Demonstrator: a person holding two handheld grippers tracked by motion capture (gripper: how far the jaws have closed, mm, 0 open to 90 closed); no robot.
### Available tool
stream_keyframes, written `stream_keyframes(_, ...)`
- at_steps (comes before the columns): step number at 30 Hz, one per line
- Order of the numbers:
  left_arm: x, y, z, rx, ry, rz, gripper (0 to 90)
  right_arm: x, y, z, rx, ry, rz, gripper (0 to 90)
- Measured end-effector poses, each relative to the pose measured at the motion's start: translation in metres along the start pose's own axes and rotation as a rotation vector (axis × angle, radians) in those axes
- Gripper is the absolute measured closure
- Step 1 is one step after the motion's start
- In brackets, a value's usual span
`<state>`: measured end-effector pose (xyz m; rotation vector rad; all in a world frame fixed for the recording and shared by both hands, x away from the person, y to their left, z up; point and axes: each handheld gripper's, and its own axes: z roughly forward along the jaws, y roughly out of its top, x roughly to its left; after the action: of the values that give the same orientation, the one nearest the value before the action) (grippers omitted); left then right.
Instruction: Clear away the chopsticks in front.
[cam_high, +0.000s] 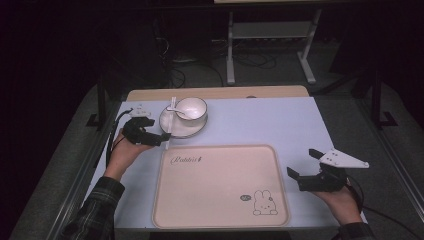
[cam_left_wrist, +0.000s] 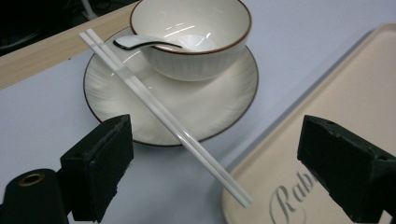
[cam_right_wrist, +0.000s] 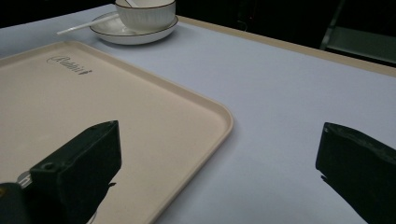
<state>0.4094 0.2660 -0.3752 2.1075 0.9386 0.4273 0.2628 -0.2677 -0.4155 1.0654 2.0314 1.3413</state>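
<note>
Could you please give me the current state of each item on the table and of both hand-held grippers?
Left hand-held gripper: open, jaws either side of the chopsticks, not clamped.
Right hand-held gripper: open, holding nothing, beside the tray.
Chopsticks: paired, lying across the plate rim, tips over the tray edge.
Bowl: upright on the plate.
Spoon: resting in the bowl.
Plate: flat on the table.
Tray: flat, empty.

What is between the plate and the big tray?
Bare table cloth, crossed by the white chopsticks, which lean from the plate toward the tray in the left gripper view.
</note>
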Motion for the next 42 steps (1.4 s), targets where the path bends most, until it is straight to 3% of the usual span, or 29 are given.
stream_keyframes(7, 0.017, 0.01, 0.013, 0.051, 0.001, -0.001, 13.2, -0.001, 0.0, 0.0, 0.002, 0.001, 0.004, 0.0)
stream_keyframes(12, 0.031, 0.013, 0.029, 0.085, 0.001, -0.023, 14.1, -0.001, 0.0, 0.0, -0.001, 0.004, 0.004, 0.0)
stream_keyframes(14, 0.035, 0.014, 0.042, 0.134, 0.024, -0.01, 15.7, -0.001, 0.0, 0.001, 0.0, 0.004, 0.005, 0.0)
stream_keyframes(17, 0.036, 0.015, 0.049, 0.149, 0.037, -0.009, 19.9, -0.001, 0.0, 0.0, -0.001, 0.005, 0.006, 0.0)
stream_keyframes(19, 0.038, 0.013, 0.058, 0.157, 0.018, -0.037, 27.6, -0.002, 0.0, 0.0, -0.001, 0.007, 0.008, 0.0)
stream_keyframes(20, 0.038, 0.013, 0.058, 0.157, 0.018, -0.037, 28.9, -0.002, 0.0, 0.0, -0.001, 0.007, 0.008, 0.0)
stream_keyframes(21, 0.038, 0.012, 0.065, 0.191, 0.023, -0.028, 31.1, -0.002, -0.001, -0.001, -0.004, 0.006, 0.01, 0.0)
stream_keyframes(30, 0.034, 0.019, 0.082, 0.244, 0.065, -0.021, 49.3, -0.004, -0.001, -0.002, -0.011, 0.01, 0.022, 0.0)
stream_keyframes(42, 0.038, 0.018, 0.094, 0.248, 0.118, -0.057, 60.3, -0.005, -0.001, -0.002, -0.018, 0.014, 0.029, 0.0)
